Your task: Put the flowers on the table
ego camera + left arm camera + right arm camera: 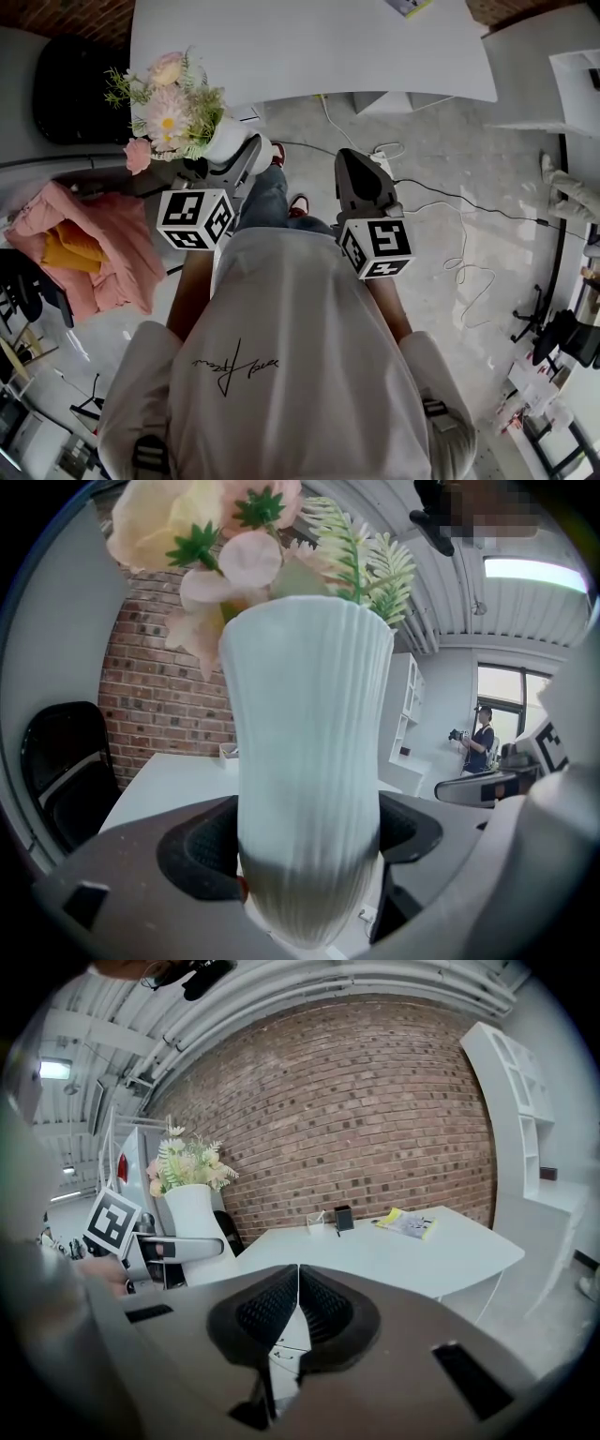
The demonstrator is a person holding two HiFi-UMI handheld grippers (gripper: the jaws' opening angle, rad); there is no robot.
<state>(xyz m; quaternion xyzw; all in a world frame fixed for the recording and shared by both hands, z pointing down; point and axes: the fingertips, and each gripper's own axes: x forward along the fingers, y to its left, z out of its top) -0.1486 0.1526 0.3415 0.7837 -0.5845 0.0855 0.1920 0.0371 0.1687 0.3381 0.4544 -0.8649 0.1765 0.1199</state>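
Note:
A white ribbed vase [309,761] of pink and peach flowers [167,111] is held upright in my left gripper [309,841], whose jaws are shut on the vase's lower body. In the head view the vase [228,141] hangs near the front left edge of the white table [309,42], above the floor. My right gripper [361,183] is to the right of it, jaws shut with nothing between them [298,1309]. The right gripper view shows the vase [195,1218] at the left and the table [394,1246] ahead.
A black chair [70,89] stands left of the table. A pink cloth with an orange piece [80,248] lies at the left. Cables [450,234] run over the floor at the right. A yellow booklet [408,1222] and small items [333,1218] lie on the table. A person [481,738] stands far off.

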